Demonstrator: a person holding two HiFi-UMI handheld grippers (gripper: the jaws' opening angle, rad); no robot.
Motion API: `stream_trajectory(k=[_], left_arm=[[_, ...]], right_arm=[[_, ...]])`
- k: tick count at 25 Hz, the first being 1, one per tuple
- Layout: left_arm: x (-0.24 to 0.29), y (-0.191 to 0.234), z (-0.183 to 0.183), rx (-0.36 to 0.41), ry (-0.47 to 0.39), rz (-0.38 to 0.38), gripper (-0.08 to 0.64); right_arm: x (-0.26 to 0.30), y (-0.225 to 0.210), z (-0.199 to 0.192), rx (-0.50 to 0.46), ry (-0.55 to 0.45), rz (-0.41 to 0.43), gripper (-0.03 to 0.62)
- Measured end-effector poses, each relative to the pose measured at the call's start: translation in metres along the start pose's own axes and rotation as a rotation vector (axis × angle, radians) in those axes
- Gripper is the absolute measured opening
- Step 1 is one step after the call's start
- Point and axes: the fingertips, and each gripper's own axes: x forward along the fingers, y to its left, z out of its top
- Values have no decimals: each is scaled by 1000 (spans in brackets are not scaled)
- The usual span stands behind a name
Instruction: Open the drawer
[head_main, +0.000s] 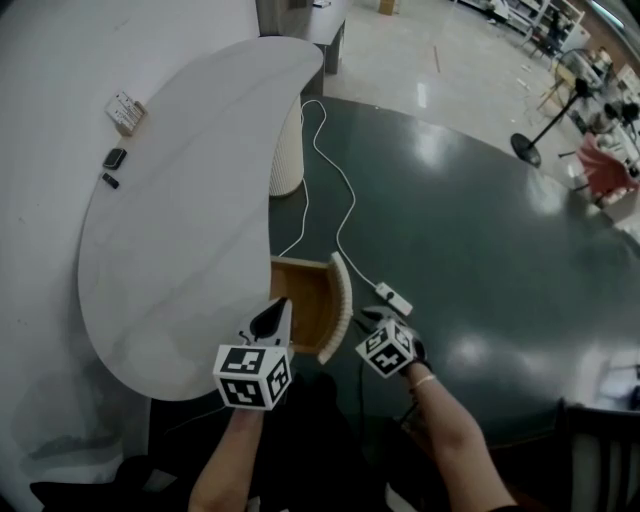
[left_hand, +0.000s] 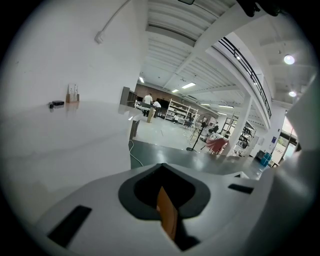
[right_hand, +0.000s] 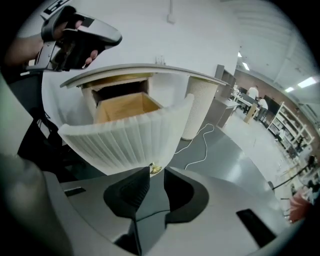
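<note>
Right gripper (right_hand: 157, 171) fingers clamped on brass knob (right_hand: 154, 169) of part-open drawer (right_hand: 125, 135). Pull axis runs right, away from desk (head_main: 180, 250). Left gripper (left_hand: 162, 169) fingers together, idle.

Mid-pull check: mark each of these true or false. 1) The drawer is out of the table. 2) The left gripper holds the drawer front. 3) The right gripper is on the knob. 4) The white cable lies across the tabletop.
1) True. The drawer is pulled out from under the table, and its wooden inside shows.
2) False. The left gripper is up by the table's edge, with its jaws together and off the fluted front.
3) True. The right gripper has the small brass knob between its jaw tips, low on the fluted front.
4) False. The white cable lies on the dark floor and runs past the drawer.
</note>
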Motion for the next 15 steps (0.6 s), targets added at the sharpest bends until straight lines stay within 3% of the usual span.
stream_trajectory(k=[15], left_arm=[[-10,-13,16,46,-16,-39,3]], right_arm=[[-111,15,76,241,-405,-38,51]])
